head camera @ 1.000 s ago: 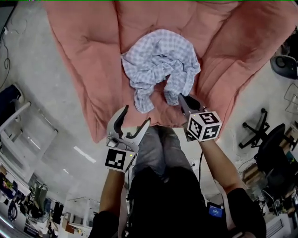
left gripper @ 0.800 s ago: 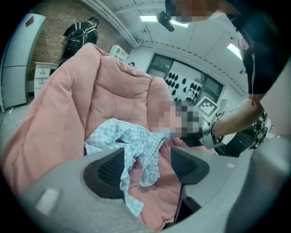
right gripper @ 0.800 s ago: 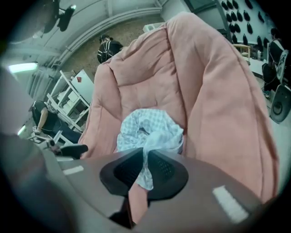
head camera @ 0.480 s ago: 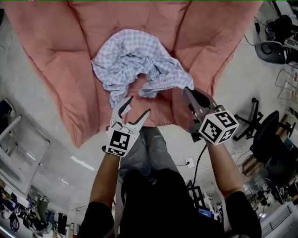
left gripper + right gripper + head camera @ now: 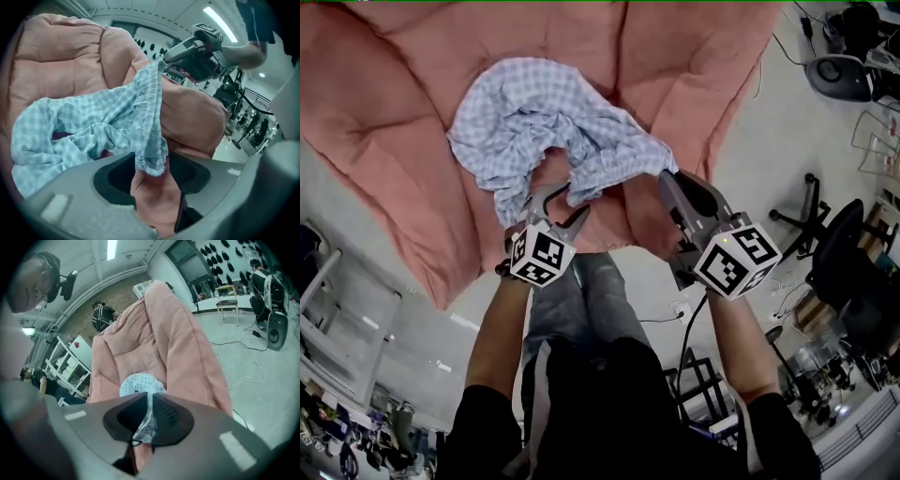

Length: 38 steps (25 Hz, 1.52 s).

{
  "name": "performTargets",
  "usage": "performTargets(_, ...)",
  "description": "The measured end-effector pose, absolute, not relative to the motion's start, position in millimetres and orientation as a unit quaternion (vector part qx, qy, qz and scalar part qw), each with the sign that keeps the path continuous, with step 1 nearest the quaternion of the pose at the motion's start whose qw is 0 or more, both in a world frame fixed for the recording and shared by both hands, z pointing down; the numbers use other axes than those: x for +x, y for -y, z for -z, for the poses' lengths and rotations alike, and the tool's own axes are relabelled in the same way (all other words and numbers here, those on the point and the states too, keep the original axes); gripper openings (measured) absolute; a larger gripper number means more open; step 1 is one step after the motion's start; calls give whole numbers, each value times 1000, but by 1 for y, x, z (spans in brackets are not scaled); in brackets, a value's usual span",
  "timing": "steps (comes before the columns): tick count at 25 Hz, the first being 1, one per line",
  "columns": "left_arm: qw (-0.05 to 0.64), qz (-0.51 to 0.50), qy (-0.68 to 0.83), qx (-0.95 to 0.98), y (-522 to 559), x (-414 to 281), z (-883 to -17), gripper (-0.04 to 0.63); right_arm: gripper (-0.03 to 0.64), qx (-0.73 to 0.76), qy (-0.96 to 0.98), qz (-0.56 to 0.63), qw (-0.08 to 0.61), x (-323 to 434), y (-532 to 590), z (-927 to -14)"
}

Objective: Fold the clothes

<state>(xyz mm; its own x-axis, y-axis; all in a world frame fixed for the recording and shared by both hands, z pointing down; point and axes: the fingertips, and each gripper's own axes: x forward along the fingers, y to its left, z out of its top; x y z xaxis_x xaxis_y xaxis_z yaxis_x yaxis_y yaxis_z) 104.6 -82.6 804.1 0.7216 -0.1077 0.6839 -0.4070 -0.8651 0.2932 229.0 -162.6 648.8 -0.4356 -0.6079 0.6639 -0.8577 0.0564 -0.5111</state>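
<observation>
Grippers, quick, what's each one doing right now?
Left gripper: jaws closing around the hem of the blue-and-white checked cloth garment, not pinching yet.
Right gripper: shut on that garment.

Right gripper (image 5: 667, 178) is pinching the checked garment (image 5: 546, 112) by its edge, over the pink quilt (image 5: 384, 103). Left gripper (image 5: 559, 202) jaws are closing, garment fold hanging between them. Office chair (image 5: 853, 281) is sitting right of the right gripper.

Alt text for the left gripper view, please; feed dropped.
The elastic hem of the checked garment hangs between the closing jaws of the left gripper, not yet pinched. The right gripper, upper right, holds its far end above the pink quilt.
</observation>
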Motion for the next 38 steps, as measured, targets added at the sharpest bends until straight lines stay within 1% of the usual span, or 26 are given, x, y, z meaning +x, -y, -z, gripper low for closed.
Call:
performTargets(2, 222, -344, 144, 901, 81, 106, -806, 211, 38, 516, 711, -458, 136, 231, 163, -648)
performTargets(5, 226, -344, 139, 900, 82, 108, -807, 183, 38, 521, 705, -464, 132, 233, 163, -648)
performTargets(9, 222, -349, 133, 900, 83, 104, -807, 105, 39, 526, 700, -465, 134, 233, 159, -650)
performTargets(11, 226, -349, 127, 900, 79, 100, -804, 54, 38, 529, 696, -465, 135, 230, 156, -648)
performTargets(17, 252, -324, 105, 906, 77, 89, -760, 44, 38, 539, 692, -458, 146, 229, 156, -639)
performTargets(24, 241, -329, 136, 903, 91, 46, -672, 43, 38, 534, 699, -446, 167, 215, 168, -589)
performTargets(27, 216, -327, 173, 903, 118, 18, -628, 43, 38, 528, 712, -434, 159, 202, 180, -558)
performTargets(31, 171, -319, 215, 907, 150, -20, -560, 43, 38, 514, 733, -428, 126, 178, 194, -511)
performTargets(38, 122, -318, 259, 904, 158, -63, -468, 43, 38, 476, 783, -392, 80, 135, 217, -426)
